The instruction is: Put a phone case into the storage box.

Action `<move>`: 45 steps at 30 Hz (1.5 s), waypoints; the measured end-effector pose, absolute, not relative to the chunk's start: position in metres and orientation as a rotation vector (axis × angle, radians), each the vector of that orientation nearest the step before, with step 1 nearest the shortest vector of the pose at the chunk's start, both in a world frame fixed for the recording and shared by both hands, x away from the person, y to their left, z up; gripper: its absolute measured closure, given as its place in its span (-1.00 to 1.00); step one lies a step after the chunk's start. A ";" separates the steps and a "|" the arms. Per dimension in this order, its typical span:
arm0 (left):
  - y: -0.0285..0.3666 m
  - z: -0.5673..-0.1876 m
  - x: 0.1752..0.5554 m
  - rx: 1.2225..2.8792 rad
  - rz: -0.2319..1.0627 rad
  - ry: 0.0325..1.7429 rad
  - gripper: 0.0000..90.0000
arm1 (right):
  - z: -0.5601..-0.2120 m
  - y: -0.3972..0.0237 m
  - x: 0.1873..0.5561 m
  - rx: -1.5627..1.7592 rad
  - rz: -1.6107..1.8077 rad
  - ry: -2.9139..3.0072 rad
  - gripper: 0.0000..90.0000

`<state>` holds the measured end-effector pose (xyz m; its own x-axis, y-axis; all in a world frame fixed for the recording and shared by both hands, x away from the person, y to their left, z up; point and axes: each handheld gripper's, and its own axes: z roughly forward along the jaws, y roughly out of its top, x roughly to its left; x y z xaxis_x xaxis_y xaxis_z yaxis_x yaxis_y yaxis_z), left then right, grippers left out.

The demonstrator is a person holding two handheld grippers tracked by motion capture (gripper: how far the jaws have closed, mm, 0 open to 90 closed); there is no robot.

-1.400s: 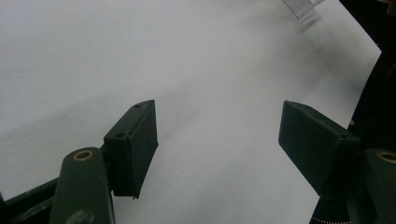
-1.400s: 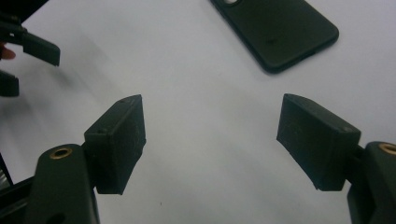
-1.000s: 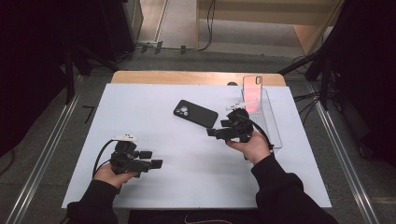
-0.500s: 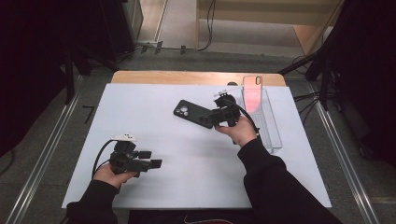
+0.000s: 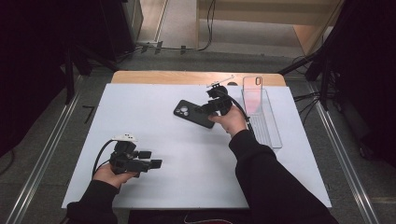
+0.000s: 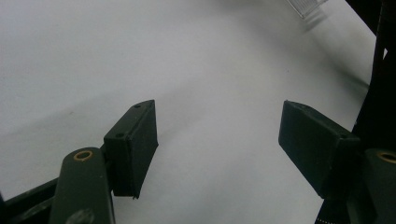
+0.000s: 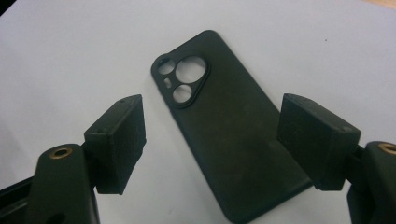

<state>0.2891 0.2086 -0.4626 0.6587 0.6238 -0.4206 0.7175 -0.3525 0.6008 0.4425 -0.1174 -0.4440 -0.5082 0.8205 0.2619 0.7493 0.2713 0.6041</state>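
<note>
From the high view, your right gripper (image 5: 205, 110) sits at the near right end of the black phone case (image 5: 192, 113), which lies flat and slantwise on the white table (image 5: 154, 196), camera cut-outs toward the left. Just to the right of your right hand stands a clear plastic tray (image 5: 268, 126), with a transparent case (image 5: 252, 92) propped upright at its far end. Your left gripper (image 5: 156, 164) rests low near the front left of the table, well apart from the black phone case, pointing right.

In the left gripper view, your jaws stand wide apart over bare white table (image 6: 196, 70), with nothing between them. A corner of the clear plastic tray (image 6: 306, 5) shows at the top edge.

In the right gripper view, your jaws are spread wide, one on each side of the black phone case (image 7: 229, 135). The case lies back side up on the table (image 7: 70, 51), its three round lens openings at the far end. The pads are not pressing on it; whether they touch its edges you cannot tell.
</note>
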 end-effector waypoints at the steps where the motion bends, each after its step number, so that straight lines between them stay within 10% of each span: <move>1: 0.209 -0.462 0.289 2.079 -0.147 1.037 -0.37 | -0.446 -0.117 0.445 1.505 1.053 2.417 -0.50; 10: 0.209 -0.463 0.289 2.082 -0.147 1.038 -0.37 | -0.462 -0.117 0.466 1.554 1.018 2.381 -0.35; 20: 0.205 -0.464 0.289 2.104 -0.143 1.028 -0.37 | -0.476 -0.114 0.482 1.565 0.981 2.377 0.93; 45: 0.205 -0.465 0.289 2.109 -0.140 1.034 -0.37 | -0.497 -0.100 0.484 1.489 0.861 2.436 0.94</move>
<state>0.2891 0.2054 -0.4649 0.6645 0.6296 -0.4025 0.7138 -0.3753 0.5913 0.4838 -0.1003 -0.4968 -0.4915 0.8566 0.1570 0.7648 0.3384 0.5482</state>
